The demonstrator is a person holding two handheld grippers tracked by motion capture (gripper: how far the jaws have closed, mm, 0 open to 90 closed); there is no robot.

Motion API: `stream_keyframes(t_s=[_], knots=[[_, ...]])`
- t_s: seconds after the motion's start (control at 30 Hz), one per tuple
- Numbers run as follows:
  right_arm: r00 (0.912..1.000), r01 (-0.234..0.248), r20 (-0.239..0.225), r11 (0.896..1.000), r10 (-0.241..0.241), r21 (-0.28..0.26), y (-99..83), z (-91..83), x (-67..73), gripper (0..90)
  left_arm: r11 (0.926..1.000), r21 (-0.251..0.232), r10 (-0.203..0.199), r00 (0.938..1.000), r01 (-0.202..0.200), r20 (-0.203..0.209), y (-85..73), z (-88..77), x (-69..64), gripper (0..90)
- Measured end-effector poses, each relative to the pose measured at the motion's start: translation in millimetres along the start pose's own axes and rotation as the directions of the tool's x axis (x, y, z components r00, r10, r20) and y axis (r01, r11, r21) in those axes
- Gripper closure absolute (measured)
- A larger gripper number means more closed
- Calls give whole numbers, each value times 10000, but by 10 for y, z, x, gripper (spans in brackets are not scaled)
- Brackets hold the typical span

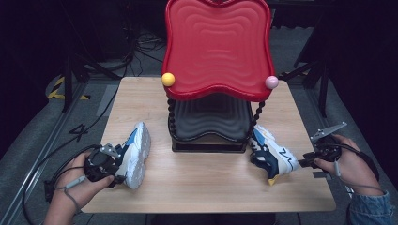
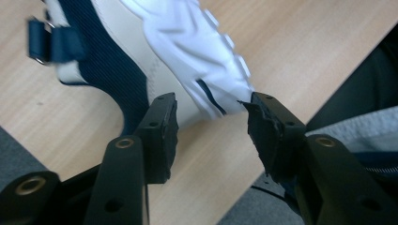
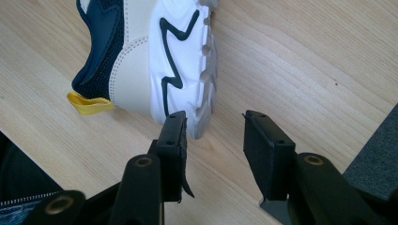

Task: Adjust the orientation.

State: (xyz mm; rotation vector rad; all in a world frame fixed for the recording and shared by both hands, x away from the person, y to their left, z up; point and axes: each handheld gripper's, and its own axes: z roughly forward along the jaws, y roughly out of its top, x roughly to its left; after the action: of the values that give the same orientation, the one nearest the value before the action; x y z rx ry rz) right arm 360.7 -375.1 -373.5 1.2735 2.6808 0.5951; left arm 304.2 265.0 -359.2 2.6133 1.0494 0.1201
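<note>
Two sneakers lay on the wooden table (image 1: pixel 197 187), one to each side of a two-tier red tray stand (image 1: pixel 217 44) at the table's middle. Left sneaker (image 1: pixel 136 154) on its side near the front left edge, white sole turned up, blue upper toward the stand. Left gripper (image 1: pixel 112 164) at its heel end; in the left gripper view, jaws stood apart with the sole's white tip (image 2: pixel 211 89) reaching between them, pads not pressing on it. Right sneaker (image 1: pixel 272 154), navy and white with a yellow heel tab (image 3: pixel 87 104), just right of the stand's base. Right gripper (image 1: pixel 305 163) just beside its heel; in the right gripper view, jaws wide, bare wood between them, sole edge close to one pad. Yellow ball (image 1: pixel 168 79) and pink ball (image 1: pixel 271 82) at the tray's front corners.
</note>
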Motion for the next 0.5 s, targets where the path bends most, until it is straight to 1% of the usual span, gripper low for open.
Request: stream_keyframes(t_s=[0.03,0.07,0.1,0.13,0.2,0.27,0.37,0.4,0.43,0.5], knots=[[10000,2,-10,10000,-2,-5,6,0,9,605,9999,88,96,9999,-96,-42,16,-13,1,534],[10000,61,-60,10000,-61,-38,9,-4,25,602,9998,158,136,9999,-137,29,48,-51,-6,543],[10000,61,-60,10000,-61,-38,9,-4,25,602,9998,158,136,9999,-137,29,48,-51,-6,557],[9999,93,-109,9999,-94,-62,10,-6,32,598,9996,244,145,9998,-148,128,65,-77,-16,557],[9999,161,0,9998,-161,-144,1,-26,40,591,9995,48,296,9995,-297,92,86,-112,-20,572],[9999,160,34,9997,-160,-176,-15,-46,36,590,9995,-82,301,9994,-300,147,106,-135,-14,590],[9999,120,53,9997,-119,-193,-36,-57,34,589,9992,-30,404,9992,-404,21,148,-142,-1,641],[9999,145,30,9997,-144,-178,-42,-52,32,588,9993,21,370,9990,-371,254,164,-147,5,677],[9999,109,7,9998,-109,-169,-45,-52,33,588,9994,13,335,9981,-336,515,176,-164,14,780],[9999,149,12,9997,-149,-177,-51,-50,32,588,9980,-427,503,9950,-468,862,224,-225,41,897]])
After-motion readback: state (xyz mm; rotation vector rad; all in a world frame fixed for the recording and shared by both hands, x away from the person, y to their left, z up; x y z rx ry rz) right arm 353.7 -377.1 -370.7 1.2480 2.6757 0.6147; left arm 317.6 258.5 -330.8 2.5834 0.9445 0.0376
